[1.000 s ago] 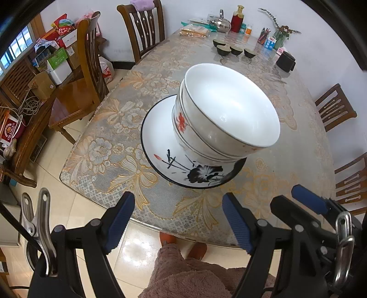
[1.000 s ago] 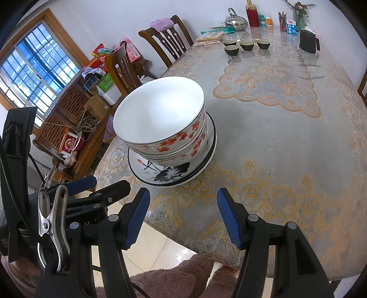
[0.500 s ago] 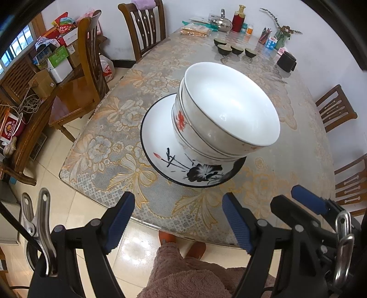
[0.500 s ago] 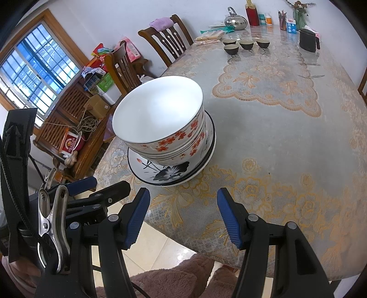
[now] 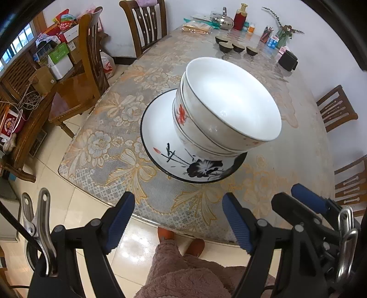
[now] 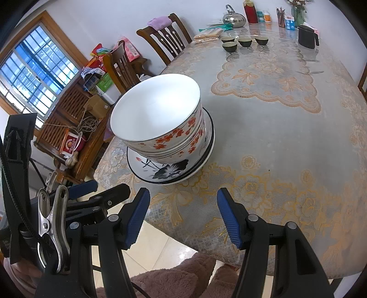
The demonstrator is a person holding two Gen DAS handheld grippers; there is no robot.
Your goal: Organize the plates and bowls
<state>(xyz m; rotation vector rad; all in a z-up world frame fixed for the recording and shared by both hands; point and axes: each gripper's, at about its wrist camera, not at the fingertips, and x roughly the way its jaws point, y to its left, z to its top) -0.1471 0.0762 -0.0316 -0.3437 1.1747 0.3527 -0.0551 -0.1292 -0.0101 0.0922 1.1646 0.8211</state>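
meanwhile, nested bowls (image 5: 227, 112) are seen stacked on plates (image 5: 160, 128) at twelve o'clock; left gripper (image 5: 177, 221) and right gripper (image 6: 183, 215) are held spread, empty.

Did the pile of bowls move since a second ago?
No. The pile of bowls sits on the same spot of the plate, above its black flower painting.

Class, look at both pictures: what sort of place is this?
Most likely a home dining room: a long table under a lace cloth, wooden dining chairs around it, and a kettle with tea cups at the far end.
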